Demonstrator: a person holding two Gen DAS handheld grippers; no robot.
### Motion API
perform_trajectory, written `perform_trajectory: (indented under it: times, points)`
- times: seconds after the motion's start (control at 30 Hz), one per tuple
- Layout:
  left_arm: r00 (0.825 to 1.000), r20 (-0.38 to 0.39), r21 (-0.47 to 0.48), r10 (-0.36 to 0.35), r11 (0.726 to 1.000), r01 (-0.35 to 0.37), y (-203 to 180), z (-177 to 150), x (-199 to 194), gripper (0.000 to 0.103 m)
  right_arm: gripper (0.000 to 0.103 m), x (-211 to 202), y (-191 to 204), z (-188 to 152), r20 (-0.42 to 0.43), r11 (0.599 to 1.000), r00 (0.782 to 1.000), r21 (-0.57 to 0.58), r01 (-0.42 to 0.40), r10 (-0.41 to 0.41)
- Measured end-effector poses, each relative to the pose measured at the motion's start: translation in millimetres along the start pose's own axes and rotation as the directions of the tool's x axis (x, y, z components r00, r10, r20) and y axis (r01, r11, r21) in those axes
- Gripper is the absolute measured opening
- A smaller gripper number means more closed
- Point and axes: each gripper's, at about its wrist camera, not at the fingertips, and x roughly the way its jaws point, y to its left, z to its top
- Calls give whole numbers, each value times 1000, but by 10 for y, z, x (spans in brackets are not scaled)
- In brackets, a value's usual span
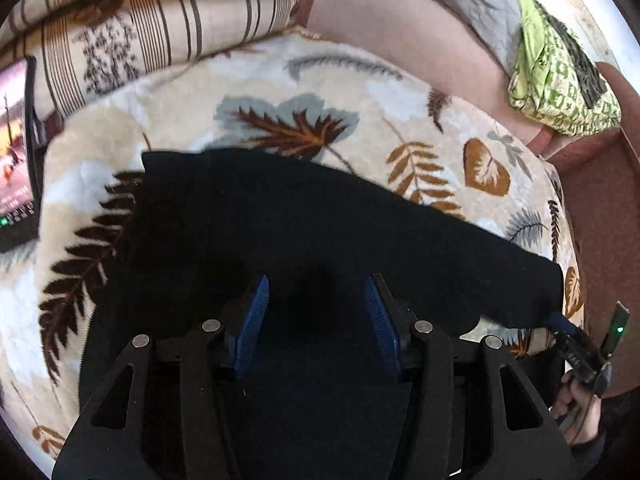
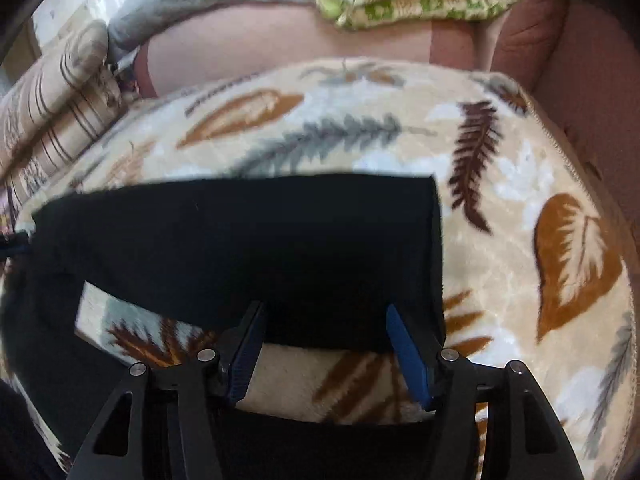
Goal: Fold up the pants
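The black pants (image 1: pixel 304 216) lie flat on a leaf-patterned blanket (image 1: pixel 288 92), one leg stretching to the right. My left gripper (image 1: pixel 316 284) is open, its blue pads over the black cloth, with nothing between them. In the right wrist view the pants leg (image 2: pixel 248 240) lies across the blanket (image 2: pixel 520 208), its cuff end at the right. My right gripper (image 2: pixel 324 312) is open at the near edge of that leg, empty. The right gripper also shows in the left wrist view (image 1: pixel 560 322) at the leg's end.
A striped pillow (image 1: pixel 152 24) lies at the back left. A tablet with a lit screen (image 1: pixel 16 152) stands at the left. A folded green patterned cloth (image 1: pixel 560 76) lies on the pink sofa (image 1: pixel 400 28) at the back right.
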Motion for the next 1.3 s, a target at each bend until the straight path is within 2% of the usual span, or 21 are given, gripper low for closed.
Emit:
perform_trajectory:
  times: [0.03,0.1,0.23,0.3,0.37,0.43,0.47,0.53,0.57,0.67,0.73,0.93,1.07,1.3]
  points:
    - [1000,17,3,-5,1000,5,16,-11,-17,49,55,-60,-9,8,20,1000,1000,15,-12,12]
    - [998,65,39,3,999,-5,-24,-46,-26,49,55,-177,34,35,75,1000,997,5,-14,13]
    - [995,100,107,26,994,-37,-59,-49,78,49,55,-455,163,39,191,1000,982,-28,2,3]
    - [991,127,118,38,992,-53,-96,-31,132,49,55,-579,175,41,232,1000,972,4,24,-25]
    - [981,177,134,80,985,-105,-181,-35,150,49,55,-660,121,55,265,996,962,81,47,-67]
    - [968,216,172,128,971,-166,-318,-59,202,49,55,-676,51,46,254,987,960,134,83,-116]
    - [964,227,200,136,962,-183,-378,-67,240,49,55,-630,32,47,222,981,961,137,134,-162]
    - [964,227,251,140,948,-197,-462,-64,306,49,55,-487,30,68,154,971,960,96,221,-234]
    - [962,231,267,149,941,-210,-491,-63,334,49,55,-440,29,75,137,968,960,80,237,-246]
    - [954,239,266,183,932,-246,-490,-45,378,49,55,-390,25,93,127,969,961,59,240,-246]
    - [942,259,254,211,926,-277,-472,-47,360,49,55,-408,36,92,137,970,960,54,237,-242]
    - [924,315,194,217,938,-286,-393,-28,212,49,55,-377,169,134,148,974,963,20,225,-226]
    - [926,315,188,209,942,-277,-374,-23,193,49,55,-336,228,126,140,970,961,-7,241,-238]
    - [928,306,178,212,945,-274,-360,-34,185,49,55,-348,123,121,137,967,957,24,255,-256]
